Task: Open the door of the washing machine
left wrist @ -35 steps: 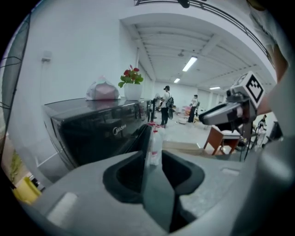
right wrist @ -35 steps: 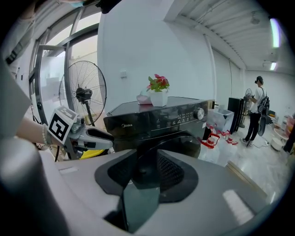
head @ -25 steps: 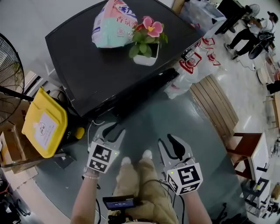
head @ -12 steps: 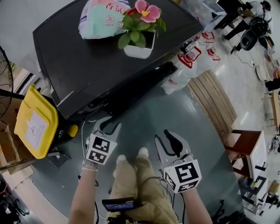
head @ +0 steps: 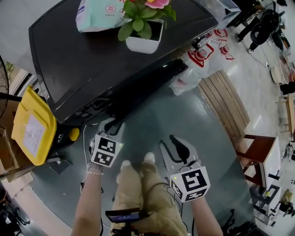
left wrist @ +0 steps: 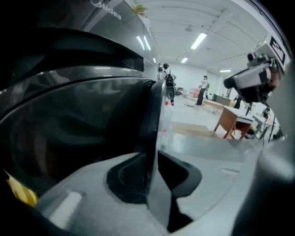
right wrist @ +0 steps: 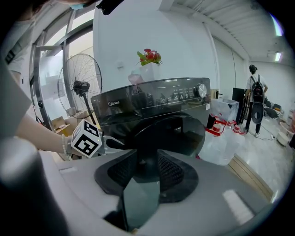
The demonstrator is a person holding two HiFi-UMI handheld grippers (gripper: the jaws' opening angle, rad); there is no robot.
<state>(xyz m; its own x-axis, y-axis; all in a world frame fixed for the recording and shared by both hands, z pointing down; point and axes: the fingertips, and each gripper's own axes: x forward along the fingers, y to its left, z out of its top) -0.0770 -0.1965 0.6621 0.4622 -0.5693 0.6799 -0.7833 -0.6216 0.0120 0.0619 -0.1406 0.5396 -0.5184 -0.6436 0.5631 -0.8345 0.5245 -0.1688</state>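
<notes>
- Appliance: a black front-loading washing machine (head: 87,64) fills the upper left and centre of the head view. A potted plant (head: 144,32) and a pale soft pack (head: 97,14) stand on its lid at the top edge.
- Task item: the round dark door (head: 147,85) bulges from the machine's front at the centre of the head view, just below the lid edge. Whether it is latched cannot be told.
- The left gripper (head: 112,123) sits left of centre in the lower half of the head view, with its tips up against the dark front under the door.
- In the left gripper view (left wrist: 151,159) the door's rim (left wrist: 154,115) runs down between the two jaws. The jaws have just been closing and stand apart. The rim lies beside the pad at picture-left, and a strip of grey shows between it and the other pad. No clamp on the rim is seen.
- The right gripper (head: 177,147) is right of centre in the lower half of the head view, over the grey floor (head: 184,115) and well apart from the machine.
- In the right gripper view (right wrist: 146,159) the jaws are apart with nothing between them. The door (right wrist: 170,133) shows beyond them at centre, with the control panel (right wrist: 179,94) above it.
- Surroundings:
  - A yellow bin (head: 30,126) is at the left edge.
  - White plastic bags (head: 198,64) lie just right of the machine.
  - Wooden slats (head: 226,106) lie on the floor at right.
  - A standing fan (right wrist: 83,85) shows at upper left of the right gripper view.
</notes>
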